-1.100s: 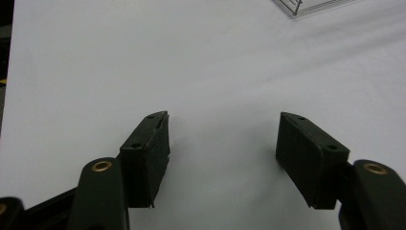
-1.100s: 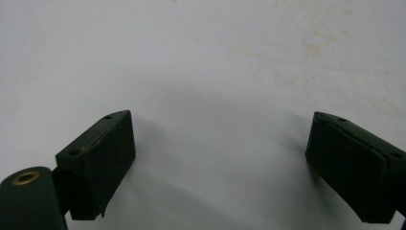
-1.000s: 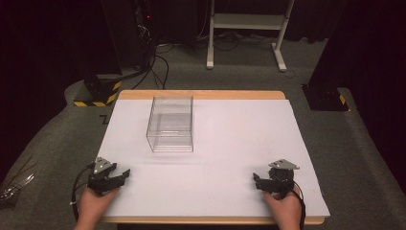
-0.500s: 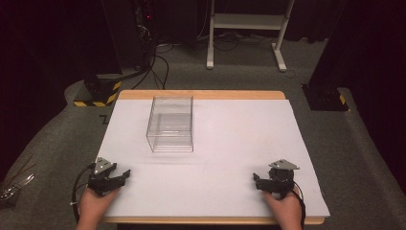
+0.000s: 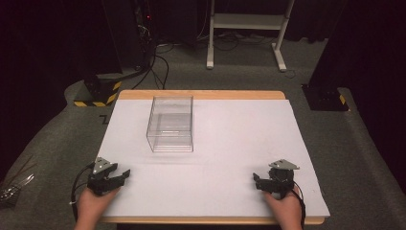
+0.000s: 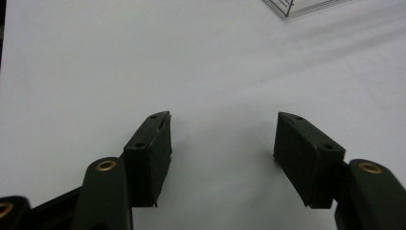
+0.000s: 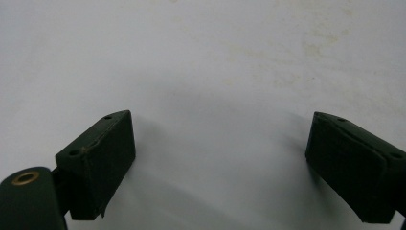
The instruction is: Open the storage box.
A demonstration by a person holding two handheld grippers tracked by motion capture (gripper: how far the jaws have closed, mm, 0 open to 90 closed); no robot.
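Note:
A clear plastic box [image 5: 171,124] stands on the white sheet [image 5: 225,143] left of the table's middle, with nothing visible in it. My left gripper [image 5: 119,176] rests on the sheet near the front left corner, jaws apart, nothing between them. In the left gripper view the left gripper [image 6: 222,139] faces bare white sheet, and a corner of the box [image 6: 306,6] shows at the top edge. My right gripper [image 5: 257,181] rests near the front right corner. In the right gripper view the right gripper [image 7: 220,143] is wide open over bare sheet.
The white sheet covers a wooden table [image 5: 201,94] with dark carpet around it. A white stand [image 5: 249,24] and cables lie on the floor beyond. A black-and-yellow striped base [image 5: 98,93] sits off the far left corner. Some clear items [image 5: 14,184] lie on the floor at left.

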